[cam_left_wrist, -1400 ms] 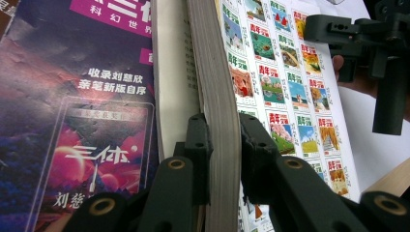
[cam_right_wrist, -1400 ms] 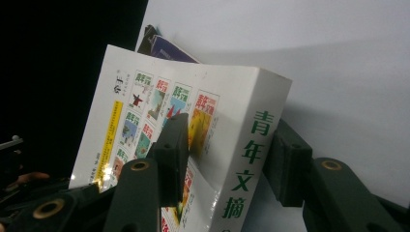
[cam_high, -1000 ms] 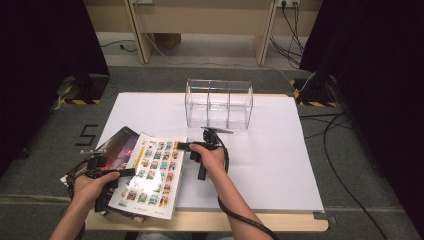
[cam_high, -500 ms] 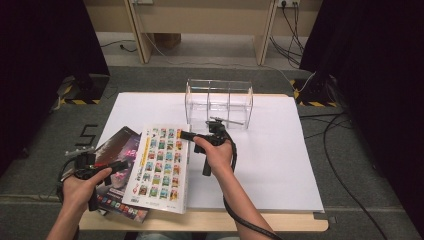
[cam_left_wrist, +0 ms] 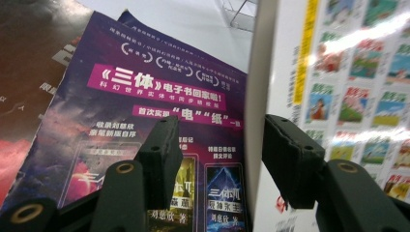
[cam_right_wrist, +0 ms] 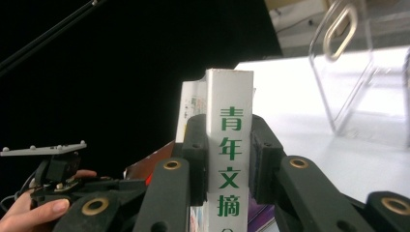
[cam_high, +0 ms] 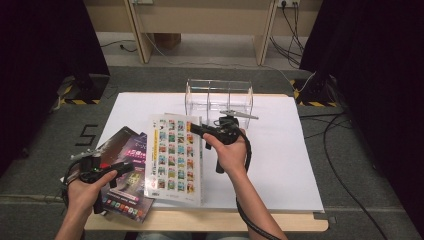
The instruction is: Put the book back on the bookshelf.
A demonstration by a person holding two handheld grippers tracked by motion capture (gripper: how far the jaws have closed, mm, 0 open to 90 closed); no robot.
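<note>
Counter, wooden edge showing: white sheet covering most of the top; clear acrylic rack at far side; dark magazines at near left corner.

Looks like a lab recording booth from where I'm sitting: black curtains both sides, hazard-taped stand bases, cables across grey carpet, white-sheeted table.

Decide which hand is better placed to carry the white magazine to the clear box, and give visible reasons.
Right. The right gripper already clamps the white magazine by its spine, close to the clear box. The left gripper stands open over the purple magazine, farther away.
</note>
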